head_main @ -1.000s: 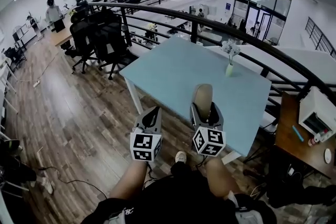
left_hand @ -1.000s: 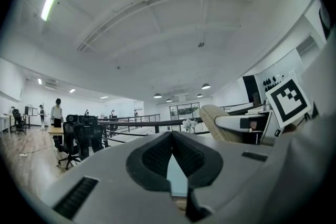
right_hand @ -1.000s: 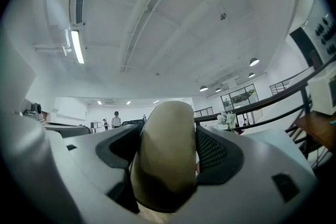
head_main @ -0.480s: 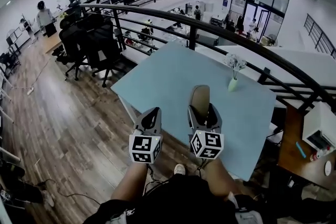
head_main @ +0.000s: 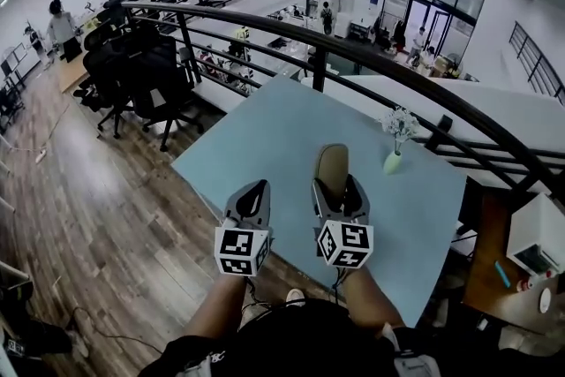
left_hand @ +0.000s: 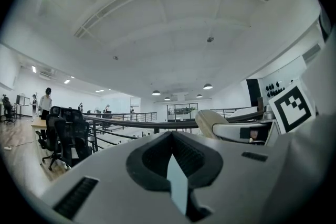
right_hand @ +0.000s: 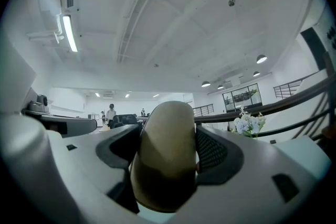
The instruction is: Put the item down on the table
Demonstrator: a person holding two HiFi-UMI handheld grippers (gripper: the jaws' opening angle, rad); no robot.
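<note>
head view, person standing at the near edge of a light blue table (head_main: 265,132).

right gripper (head_main: 338,192): jaws clamped on a tan oblong item (head_main: 333,165), one pad on each long side. the item's rounded end points to 12 o'clock, away from the person, and sticks out past the jaw tips. in the right gripper view the item (right_hand: 165,155) fills the gap between the dark ribbed pads. its upper part is pale and its lower part darker.

item position: in the right gripper's hold, over the near half of the table. cannot tell whether its underside touches the top.

left gripper (head_main: 254,193): at 9 o'clock of the right gripper, just beside it, over the table's near left edge. in the left gripper view, the left gripper (left_hand: 170,150) has its jaws drawn together with nothing between them. only a thin blue sliver of table shows in the slit.

small vase of pale flowers (head_main: 395,156): upright on the table at 2 o'clock of the item, apart from it. it also shows in the right gripper view (right_hand: 247,124), at 3 o'clock of the item.

dark curved railing (head_main: 353,57) runs behind the table's far side. black office chairs (head_main: 132,71) at 10 o'clock on the wood floor.
</note>
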